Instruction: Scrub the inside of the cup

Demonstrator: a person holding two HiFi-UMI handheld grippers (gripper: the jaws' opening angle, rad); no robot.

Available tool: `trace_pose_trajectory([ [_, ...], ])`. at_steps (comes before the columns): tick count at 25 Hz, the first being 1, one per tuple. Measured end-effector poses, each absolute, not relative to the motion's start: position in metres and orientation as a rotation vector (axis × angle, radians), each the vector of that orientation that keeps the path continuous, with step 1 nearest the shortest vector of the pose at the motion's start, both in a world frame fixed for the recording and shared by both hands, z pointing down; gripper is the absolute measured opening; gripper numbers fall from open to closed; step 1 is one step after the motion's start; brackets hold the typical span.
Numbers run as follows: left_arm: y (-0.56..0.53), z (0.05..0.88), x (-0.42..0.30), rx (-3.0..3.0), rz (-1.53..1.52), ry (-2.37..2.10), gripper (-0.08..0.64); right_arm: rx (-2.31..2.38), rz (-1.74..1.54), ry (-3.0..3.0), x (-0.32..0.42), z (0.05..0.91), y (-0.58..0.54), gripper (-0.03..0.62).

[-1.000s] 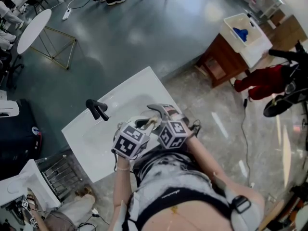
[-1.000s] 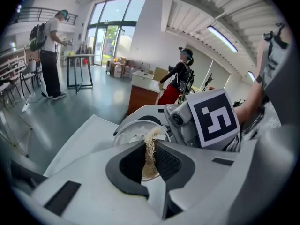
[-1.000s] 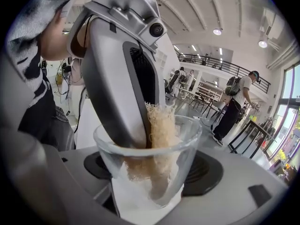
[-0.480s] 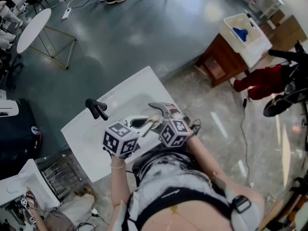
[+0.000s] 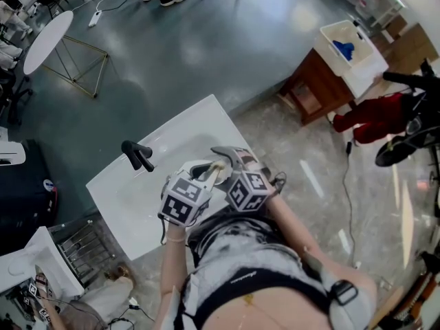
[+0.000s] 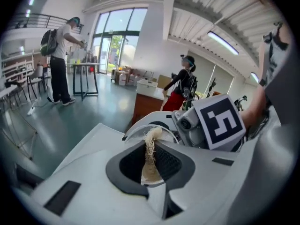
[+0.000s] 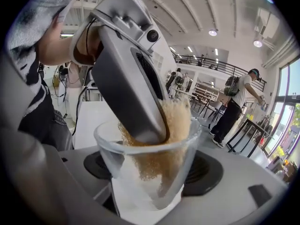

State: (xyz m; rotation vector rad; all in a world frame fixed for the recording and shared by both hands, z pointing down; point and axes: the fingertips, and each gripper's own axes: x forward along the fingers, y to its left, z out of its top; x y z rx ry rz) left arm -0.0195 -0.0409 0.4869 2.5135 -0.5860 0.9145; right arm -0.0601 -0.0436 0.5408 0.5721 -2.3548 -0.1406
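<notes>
Over the sink, my right gripper (image 7: 151,182) is shut on a clear glass cup (image 7: 159,182), holding it by its lower walls with the mouth tilted away from the camera. My left gripper (image 6: 151,150) is shut on a beige fibrous scrub pad (image 6: 150,165). In the right gripper view the left gripper's grey jaws reach down into the cup, and the pad (image 7: 178,125) fills much of its inside and presses on the glass. In the head view both marker cubes sit side by side, with the left gripper (image 5: 210,174) meeting the cup (image 5: 198,170) held by the right gripper (image 5: 220,159).
A white sink basin (image 5: 127,194) with a black faucet (image 5: 137,155) lies below the grippers. A wire rack (image 5: 89,238) stands at its lower left. A wooden cabinet with a white tub (image 5: 326,74) and a round white table (image 5: 45,43) stand farther off. People stand in the background.
The left gripper drew a little to the left half a second ago and has come back toward the cup. The right gripper and cup have stayed put.
</notes>
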Motion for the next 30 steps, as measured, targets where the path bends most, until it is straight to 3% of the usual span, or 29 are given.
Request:
trace_pose_trajectory([
  [7,-0.026,0.502,-0.010,2.498,1.064,-0.461,0.040,0.526,-0.179,-2.347,-0.067,0.542,-0.038,0.402],
  [25,-0.015,0.471,-0.014,2.446,0.760,-0.270,0.040,0.540,-0.158,-2.372,-0.066,0.539,-0.041,0.402],
  [30,-0.032,0.468,-0.030,2.472,0.688,-0.405,0.040,0.560,-0.115,-2.396,-0.066,0.538,-0.046,0.402],
])
